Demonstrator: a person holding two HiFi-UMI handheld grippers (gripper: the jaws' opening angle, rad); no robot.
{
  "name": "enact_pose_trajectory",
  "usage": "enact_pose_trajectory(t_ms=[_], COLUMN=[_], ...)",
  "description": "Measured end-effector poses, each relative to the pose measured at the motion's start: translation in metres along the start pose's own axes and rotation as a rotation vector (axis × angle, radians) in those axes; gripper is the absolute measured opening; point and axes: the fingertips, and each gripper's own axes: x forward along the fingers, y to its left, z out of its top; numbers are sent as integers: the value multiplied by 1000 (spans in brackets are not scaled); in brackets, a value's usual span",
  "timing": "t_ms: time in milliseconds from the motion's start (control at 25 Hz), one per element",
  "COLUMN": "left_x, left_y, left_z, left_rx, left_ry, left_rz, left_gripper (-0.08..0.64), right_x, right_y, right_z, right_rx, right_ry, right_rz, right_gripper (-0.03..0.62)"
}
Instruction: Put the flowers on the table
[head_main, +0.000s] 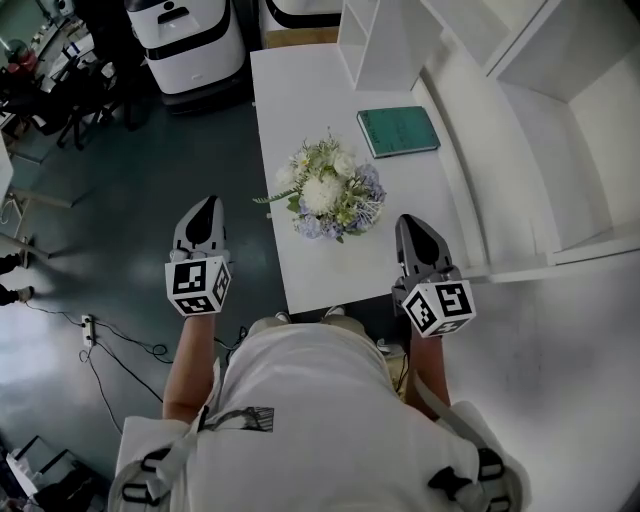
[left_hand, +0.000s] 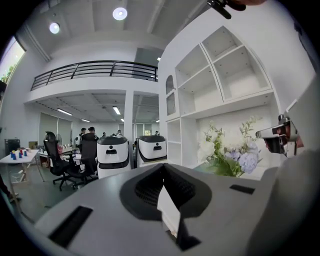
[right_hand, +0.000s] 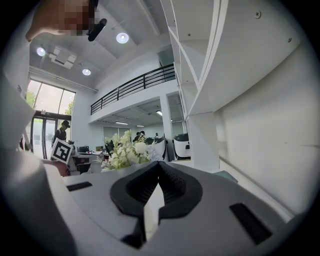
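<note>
Floor (head_main: 120, 200) shows under the left tool (head_main: 206, 208), which hangs off the surface's edge, left of the flowers and a little nearer the person. It points roughly level and away from the person, not at the flowers. In the left gripper view its jaws (left_hand: 162, 172) meet at the tips with nothing between them: fully closed and empty. The flowers appear there off to its right, apart from it, so it touches nothing.

Right of that tool, the flowers (head_main: 328, 190) sit on the white surface (head_main: 300, 90), close to its near edge and about midway across. They form a round bunch of white, pale green and lilac blooms facing up, with one green sprig reaching over the surface's left edge. What holds them up, a vase or their own stems, is hidden under the blooms. Sitting free with neither tool on them, they look already placed, so I judge the task done or all but done.

Right of the flowers, the right tool (head_main: 410, 224) hovers over the surface's near right corner, just beside the bunch but clear of it. The right gripper view shows its jaws (right_hand: 159, 170) also closed tip to tip and empty, with the flowers (right_hand: 122, 150) off to its left. Both tools flank the bunch without reaching for it, which fits hands with nothing left to carry.

Beyond the flowers to the right lies a teal book (head_main: 398, 131), well apart from them, and past it stands a white shelf (head_main: 560, 120).
</note>
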Motion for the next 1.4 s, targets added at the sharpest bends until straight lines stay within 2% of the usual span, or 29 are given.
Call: enact_pose_trajectory(t_ms=[160, 560, 800, 1000, 1200, 1400], left_x=[-10, -48, -65, -75, -74, -76], left_y=[11, 23, 25, 20, 20, 16], left_z=[26, 66, 82, 92, 99, 101], left_rx=[-3, -2, -14, -15, -48, -37], left_ry=[-51, -170, -217, -220, -230, -240], left_rz=[21, 63, 88, 100, 120, 115], left_gripper=[15, 15, 15, 15, 15, 15], right_x=[5, 10, 1, 0, -3, 1], right_y=[3, 2, 8, 6, 4, 8], right_z=[18, 33, 53, 59, 57, 54], right_rx=[1, -36, -62, -62, -48, -42], right_ry=[-55, -65, -119, -130, -127, -130], right_rz=[35, 15, 34, 41, 48, 74], right_gripper=[11, 11, 11, 11, 11, 11])
